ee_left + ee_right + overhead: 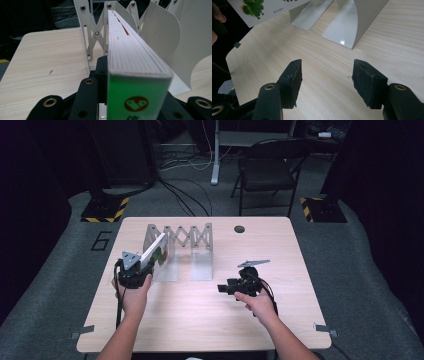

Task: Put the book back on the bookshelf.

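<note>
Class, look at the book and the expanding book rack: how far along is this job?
Done: the left hand-held gripper has clamped the book.
In hand: its far end sits at the white expanding rack.
Left: seating it upright between dividers and letting go.
The right hand-held gripper waits open.

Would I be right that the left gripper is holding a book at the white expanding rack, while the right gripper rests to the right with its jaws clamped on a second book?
Not quite: the right gripper holds nothing. The right gripper view shows its jaws apart over bare table. The rest stands: the left gripper is shut on the book at the white expanding rack.
</note>
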### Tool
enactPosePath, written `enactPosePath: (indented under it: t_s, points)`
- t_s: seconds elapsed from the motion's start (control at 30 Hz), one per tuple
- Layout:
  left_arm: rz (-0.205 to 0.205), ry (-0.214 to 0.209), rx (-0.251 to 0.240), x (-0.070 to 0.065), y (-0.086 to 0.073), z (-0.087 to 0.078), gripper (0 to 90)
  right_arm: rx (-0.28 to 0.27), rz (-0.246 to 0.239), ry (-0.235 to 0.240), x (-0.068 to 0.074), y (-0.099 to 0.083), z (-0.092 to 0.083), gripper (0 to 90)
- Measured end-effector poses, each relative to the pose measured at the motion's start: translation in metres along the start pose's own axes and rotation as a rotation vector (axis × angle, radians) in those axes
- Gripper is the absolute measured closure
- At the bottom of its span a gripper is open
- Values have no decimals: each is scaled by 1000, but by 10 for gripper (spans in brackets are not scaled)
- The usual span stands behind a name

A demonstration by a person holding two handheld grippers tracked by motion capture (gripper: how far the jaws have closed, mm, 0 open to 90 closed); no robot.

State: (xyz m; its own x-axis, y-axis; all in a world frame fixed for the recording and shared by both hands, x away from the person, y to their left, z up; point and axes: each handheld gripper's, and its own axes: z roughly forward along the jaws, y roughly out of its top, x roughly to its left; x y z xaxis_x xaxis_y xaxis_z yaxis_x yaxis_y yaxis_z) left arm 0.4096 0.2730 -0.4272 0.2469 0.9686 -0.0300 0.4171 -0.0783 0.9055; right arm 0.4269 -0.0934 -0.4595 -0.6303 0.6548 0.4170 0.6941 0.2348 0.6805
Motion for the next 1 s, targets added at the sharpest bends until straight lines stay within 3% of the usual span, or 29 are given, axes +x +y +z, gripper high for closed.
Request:
enactPosePath:
  t_s: [0.37, 0.57, 0.67, 0.8, 1.0]
  points:
    - [-3, 37, -4, -9, -10, 14, 754, 3, -7, 6, 0, 0, 2, 407]
    - [9, 57, 29, -8, -13, 21, 753, 2, -4, 9, -1, 0, 1, 407]
    - [-8, 61, 20, -10, -15, 24, 753, 3, -4, 10, -2, 0, 1, 407]
    - [22, 72, 40, -13, -17, 25, 752, 1, -4, 13, -3, -1, 2, 407]
    - [29, 74, 58, -15, -18, 27, 751, 3, 0, 13, -2, -1, 2, 408]
